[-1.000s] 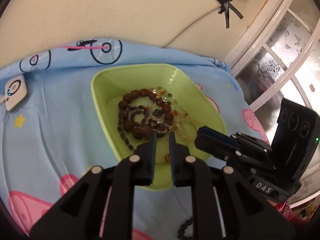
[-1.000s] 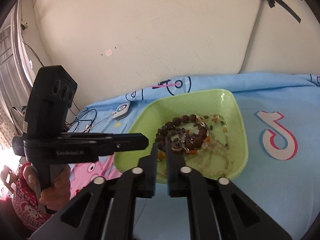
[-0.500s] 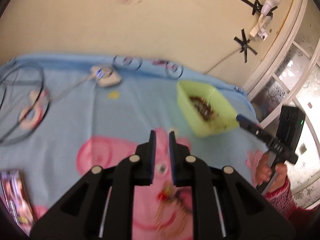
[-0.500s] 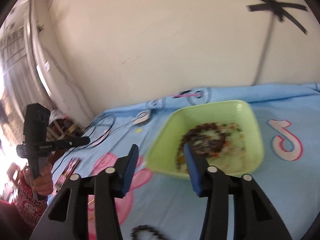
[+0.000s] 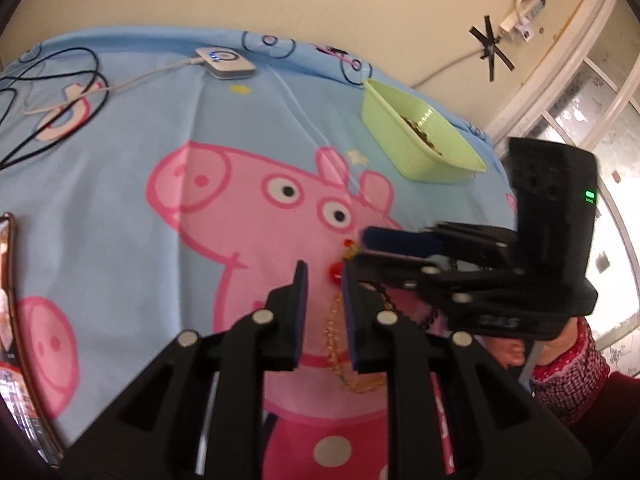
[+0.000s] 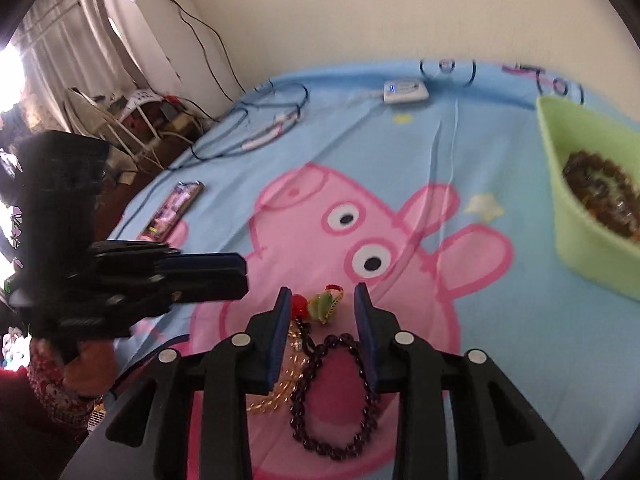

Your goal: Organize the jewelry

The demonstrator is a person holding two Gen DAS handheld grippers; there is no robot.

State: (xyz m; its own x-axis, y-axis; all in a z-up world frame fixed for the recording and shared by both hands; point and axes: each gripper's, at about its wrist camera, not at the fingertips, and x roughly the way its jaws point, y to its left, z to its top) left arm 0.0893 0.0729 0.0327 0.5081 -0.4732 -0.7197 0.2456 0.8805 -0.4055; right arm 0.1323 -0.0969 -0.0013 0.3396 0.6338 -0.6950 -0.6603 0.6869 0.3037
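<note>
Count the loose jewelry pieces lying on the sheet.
2, maybe more hidden: a dark bead bracelet between the right gripper's fingers, a gold bead strand with red and green charms beside it.

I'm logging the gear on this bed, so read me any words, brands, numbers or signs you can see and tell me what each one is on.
No text here can be read for certain.
Right gripper: pale lettering on its body, upside down and blurred.
Left gripper: faint mark on its body, too blurred.
Flat packet: print too small.
White box: a small blue light, no words.
Bedsheet: cartoon pig and a music-note logo, no readable words.
</note>
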